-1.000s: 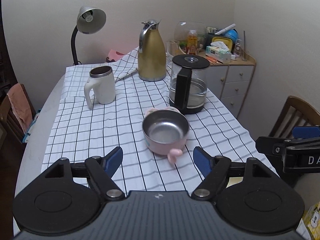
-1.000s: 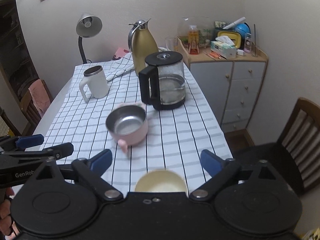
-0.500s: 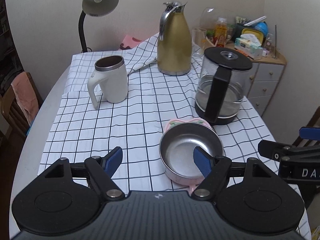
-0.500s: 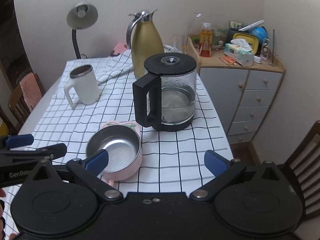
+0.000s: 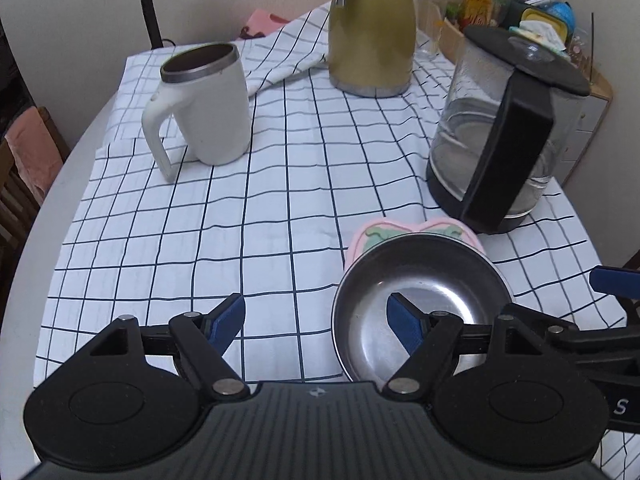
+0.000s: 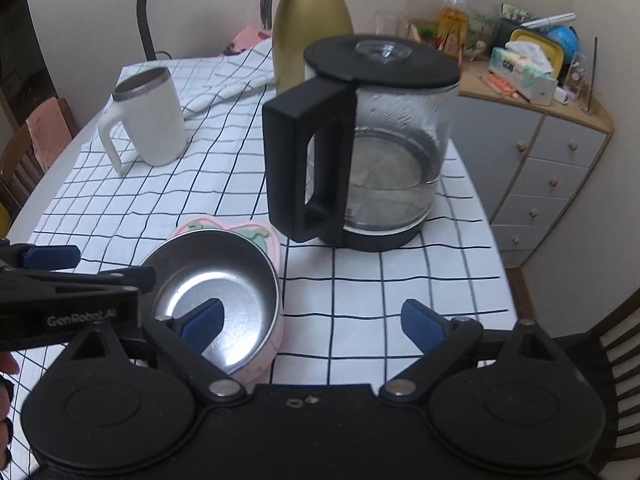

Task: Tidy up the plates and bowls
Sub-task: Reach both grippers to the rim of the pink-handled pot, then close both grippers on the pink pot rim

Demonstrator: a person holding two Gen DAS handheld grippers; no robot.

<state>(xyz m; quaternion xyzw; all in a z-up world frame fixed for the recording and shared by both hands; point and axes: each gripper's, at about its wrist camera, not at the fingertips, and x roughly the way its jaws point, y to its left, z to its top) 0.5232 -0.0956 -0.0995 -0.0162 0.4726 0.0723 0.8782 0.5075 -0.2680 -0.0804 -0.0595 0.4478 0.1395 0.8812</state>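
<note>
Bowl (image 5: 420, 304), steel inside and pink outside, sits on the checked tablecloth (image 5: 260, 208) near the table's front edge, just in front of the glass kettle (image 6: 360, 152). A pink heart-shaped piece (image 5: 376, 230), maybe a lid or mat, lies at the bowl's far rim. Left gripper (image 5: 316, 322) is spread wide, its right finger over the bowl's steel interior and its left finger over bare cloth; whether the finger touches the metal I cannot tell. Right gripper (image 6: 312, 322) is also wide, its left finger above the bowl's inside, the other over cloth. White mug (image 5: 204, 108) and gold thermos (image 5: 370, 28) stand farther back.
</note>
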